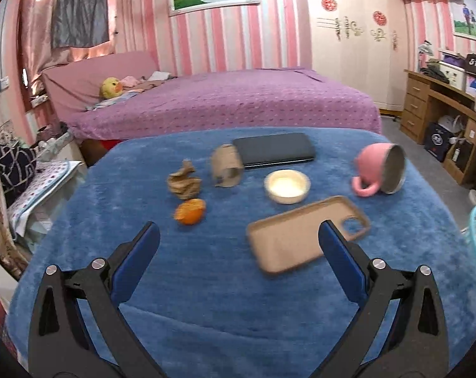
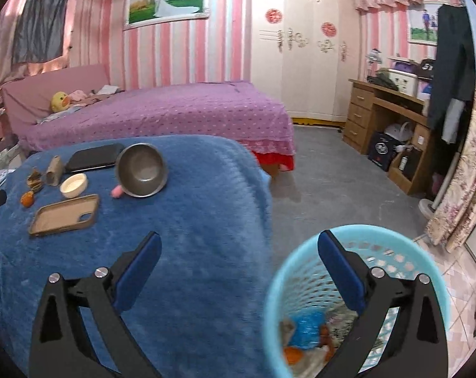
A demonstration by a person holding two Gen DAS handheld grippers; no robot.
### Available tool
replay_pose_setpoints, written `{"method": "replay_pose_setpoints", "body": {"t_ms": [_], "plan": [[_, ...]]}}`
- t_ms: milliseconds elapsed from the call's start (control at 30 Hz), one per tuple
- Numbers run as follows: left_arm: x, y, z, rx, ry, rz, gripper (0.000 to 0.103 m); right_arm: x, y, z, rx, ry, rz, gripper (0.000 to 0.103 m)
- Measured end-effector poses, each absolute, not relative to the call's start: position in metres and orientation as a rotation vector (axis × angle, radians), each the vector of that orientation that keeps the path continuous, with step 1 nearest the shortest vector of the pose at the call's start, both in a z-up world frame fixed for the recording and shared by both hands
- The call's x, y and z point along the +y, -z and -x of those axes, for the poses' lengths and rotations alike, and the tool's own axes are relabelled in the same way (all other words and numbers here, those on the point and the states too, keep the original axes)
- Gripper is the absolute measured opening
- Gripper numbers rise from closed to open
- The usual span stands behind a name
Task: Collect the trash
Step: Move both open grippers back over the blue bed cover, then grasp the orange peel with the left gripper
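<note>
Currently both tools stand with jaws wide apart and nothing between the blue pads. Left tool (image 1: 239,236) hangs over the counter, which is draped in a blue fleece cover (image 1: 206,283). Right tool (image 2: 239,247) hangs at the counter's right edge, one finger over the fleece and the other over the light blue trash basket (image 2: 427,271) on the floor just beside the counter.

Basket contents, right wrist view: a blue wrapper (image 2: 308,327), something orange (image 2: 291,354), and pale crumpled scraps; details blurred.

Trash on the counter, left wrist view:
- orange peel (image 1: 190,211), nearest the left tool's left finger
- crumpled brown paper (image 1: 184,182), just behind the peel
- cardboard tube (image 1: 226,165), lying on its side, torn at the near end, right of the crumpled paper

Other things on the counter:
- tan phone case (image 1: 288,242), open side up, partly behind the left tool's right finger
- small cream dish (image 1: 286,186), between the tube and the mug
- pink mug (image 1: 379,168), tipped on its side, steel-coloured interior facing right
- dark flat case (image 1: 274,149), at the far edge, touching the tube or just behind it; cannot tell which

Beyond the counter: a bed with a purple dotted cover (image 1: 238,100).
</note>
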State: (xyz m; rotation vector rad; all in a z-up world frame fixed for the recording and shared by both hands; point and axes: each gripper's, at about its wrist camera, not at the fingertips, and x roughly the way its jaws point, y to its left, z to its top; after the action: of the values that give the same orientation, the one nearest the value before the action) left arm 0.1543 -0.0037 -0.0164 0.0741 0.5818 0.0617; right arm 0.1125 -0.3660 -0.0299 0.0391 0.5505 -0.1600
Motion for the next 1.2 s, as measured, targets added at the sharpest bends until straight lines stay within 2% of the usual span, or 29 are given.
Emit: {"method": "replay_pose_setpoints", "body": {"t_ms": [500, 667, 867, 933, 1100, 1167, 1200], "plan": [[0.109, 0.024, -0.201, 0.650, -0.160, -0.026, 0.097, -0.300, 0.035, -0.173, 0.609, 0.060, -0.008, 0.097], [0.112, 0.034, -0.222, 0.677, -0.118, 0.038, 0.097, -0.288, 0.027, -0.201, 0.614, 0.035, -0.004, 0.097], [0.077, 0.056, -0.249, 0.714, -0.063, -0.025, 0.095, -0.280, 0.039, -0.216, 0.645, 0.036, 0.035, 0.097], [0.069, 0.067, -0.258, 0.737, -0.061, -0.051, 0.089, -0.282, 0.045, -0.220, 0.668, 0.030, 0.027, 0.097], [0.071, 0.082, -0.272, 0.788, -0.053, -0.007, 0.064, -0.280, 0.052, -0.223, 0.683, 0.026, 0.036, 0.097], [0.071, 0.084, -0.275, 0.799, -0.025, 0.005, 0.044, -0.277, 0.052, -0.224, 0.683, 0.017, 0.031, 0.097], [0.070, 0.085, -0.276, 0.806, -0.012, 0.006, 0.030, -0.275, 0.052, -0.224, 0.683, 0.011, 0.029, 0.097]]}}
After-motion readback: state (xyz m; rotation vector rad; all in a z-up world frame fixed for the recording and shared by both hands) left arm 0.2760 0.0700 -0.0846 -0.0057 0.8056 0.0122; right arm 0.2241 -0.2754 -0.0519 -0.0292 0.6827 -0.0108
